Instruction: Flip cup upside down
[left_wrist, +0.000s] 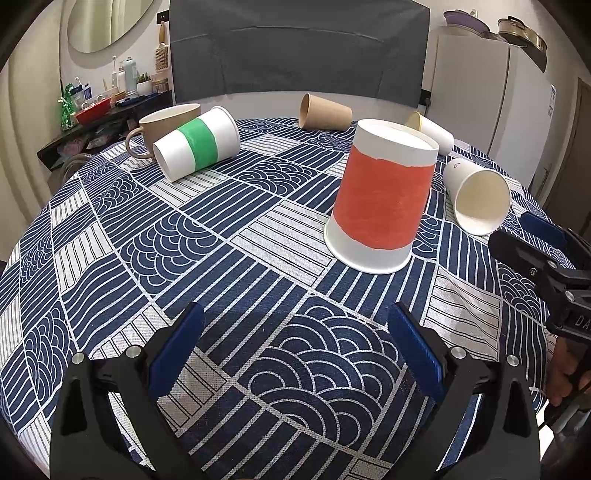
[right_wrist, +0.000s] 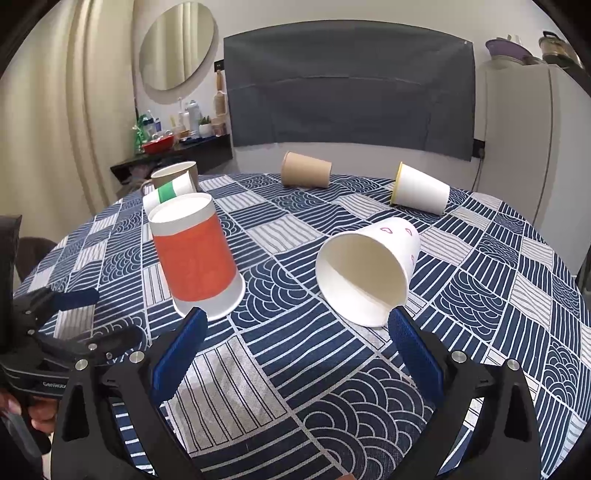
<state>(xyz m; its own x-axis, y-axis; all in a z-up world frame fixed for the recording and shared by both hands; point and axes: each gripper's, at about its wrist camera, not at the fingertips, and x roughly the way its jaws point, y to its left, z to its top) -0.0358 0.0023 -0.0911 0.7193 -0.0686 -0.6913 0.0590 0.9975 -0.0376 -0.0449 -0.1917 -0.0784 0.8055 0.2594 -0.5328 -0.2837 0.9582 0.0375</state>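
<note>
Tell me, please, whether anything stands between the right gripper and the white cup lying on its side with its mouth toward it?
Nothing visible does. The right gripper is open, and the white cup lies just ahead, beside its right fingertip, with only bare tablecloth between. The orange-banded cup stands upside down off to the left, outside that path.

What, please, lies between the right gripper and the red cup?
Only bare tablecloth: in the right wrist view nothing sits between the right gripper and the red cup.
</note>
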